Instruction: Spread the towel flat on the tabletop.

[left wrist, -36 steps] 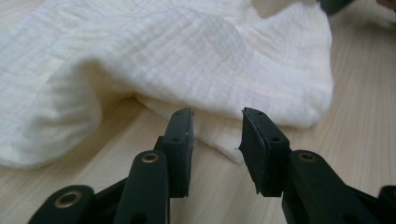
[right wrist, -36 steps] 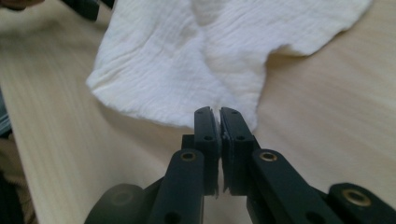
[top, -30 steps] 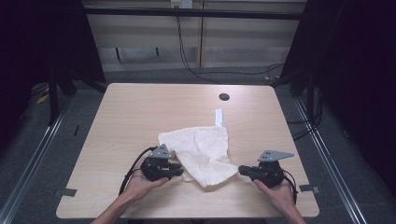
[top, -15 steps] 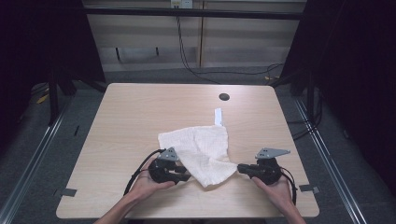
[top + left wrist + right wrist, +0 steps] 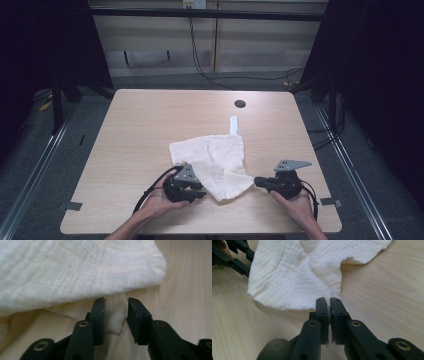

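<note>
The white cloth (image 5: 215,162) is lying crumpled on the near half of the worktop (image 5: 140,130), between the two hands, its far corner reaching toward a small white tag (image 5: 233,124).

The right gripper (image 5: 259,181) is sitting at the cloth's near right edge, exactly where it was a second ago, and in the right gripper view its jaws are standing pressed together on a pinch of the fabric's edge (image 5: 329,296) — it is clamping the cloth firmly.

The left gripper (image 5: 200,192) is where the action is. It has been edging in toward the cloth's near left side, and its jaws have just been closing after a brief widening. In the left gripper view a small flap of cloth (image 5: 115,317) is hanging between the jaws, but there is a visible gap on each side, so the pads are not pinching it yet: parted, not gripping.

My read: one corner is secured, the second grasp is in progress, and any lifting or spreading is waiting on that left pinch landing.
</note>
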The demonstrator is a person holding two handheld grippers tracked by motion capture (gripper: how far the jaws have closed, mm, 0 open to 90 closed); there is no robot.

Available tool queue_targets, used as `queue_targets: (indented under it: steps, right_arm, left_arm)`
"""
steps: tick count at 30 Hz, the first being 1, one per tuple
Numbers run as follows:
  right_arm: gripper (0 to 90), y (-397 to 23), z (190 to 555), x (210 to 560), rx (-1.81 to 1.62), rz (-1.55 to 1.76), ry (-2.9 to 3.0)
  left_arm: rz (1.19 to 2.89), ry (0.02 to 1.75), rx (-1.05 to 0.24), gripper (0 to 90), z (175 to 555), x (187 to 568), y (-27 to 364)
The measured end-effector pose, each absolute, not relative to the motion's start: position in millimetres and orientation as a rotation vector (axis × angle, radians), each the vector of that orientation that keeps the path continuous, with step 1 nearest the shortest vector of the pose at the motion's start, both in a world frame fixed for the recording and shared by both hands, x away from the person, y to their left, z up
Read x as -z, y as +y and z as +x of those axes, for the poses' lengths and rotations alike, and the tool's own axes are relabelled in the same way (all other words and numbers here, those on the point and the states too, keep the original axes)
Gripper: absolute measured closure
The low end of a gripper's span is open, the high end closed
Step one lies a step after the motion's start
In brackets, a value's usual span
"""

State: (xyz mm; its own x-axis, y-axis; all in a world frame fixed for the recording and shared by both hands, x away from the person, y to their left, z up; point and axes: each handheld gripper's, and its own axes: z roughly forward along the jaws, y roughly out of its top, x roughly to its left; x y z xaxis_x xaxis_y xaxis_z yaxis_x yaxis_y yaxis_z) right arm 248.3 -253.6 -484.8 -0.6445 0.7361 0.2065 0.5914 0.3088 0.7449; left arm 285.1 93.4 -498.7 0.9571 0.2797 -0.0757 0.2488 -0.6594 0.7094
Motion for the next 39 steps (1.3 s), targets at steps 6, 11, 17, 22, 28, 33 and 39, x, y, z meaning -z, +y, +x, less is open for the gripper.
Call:
queue_targets:
  steps: [6,11,17,22,28,33,39]
  right_arm:
    - [86.1,-254.8,248.2,485.7,-1.244,1.233,2.404]
    - [86.2,-257.5,245.1,483.2,-1.268,1.226,2.394]
    - [86.3,-260.8,237.5,476.6,-1.311,1.211,2.388]
    - [85.7,-257.1,243.8,480.1,-1.314,1.2,2.441]
    - [83.8,-243.3,249.4,496.6,-1.213,1.201,2.551]
    - [86.8,-236.9,247.2,493.3,-1.241,1.124,2.533]
    - [87.1,-245.7,244.3,462.0,-1.374,1.091,2.435]
  left_arm:
    - [2.31,0.427,-0.029,87.7,289.1,498.5,97.9]
    - [2.29,0.447,0.061,88.9,289.5,491.7,108.3]
    - [2.127,0.468,0.094,88.9,283.0,461.3,144.0]
    - [2.068,0.553,0.058,88.8,301.1,455.0,166.0]
    - [2.085,0.649,0.098,88.8,317.1,473.6,175.1]
    - [2.067,0.636,0.094,88.8,314.4,468.9,177.1]
    - [2.027,0.604,0.089,88.8,309.0,451.4,177.3]
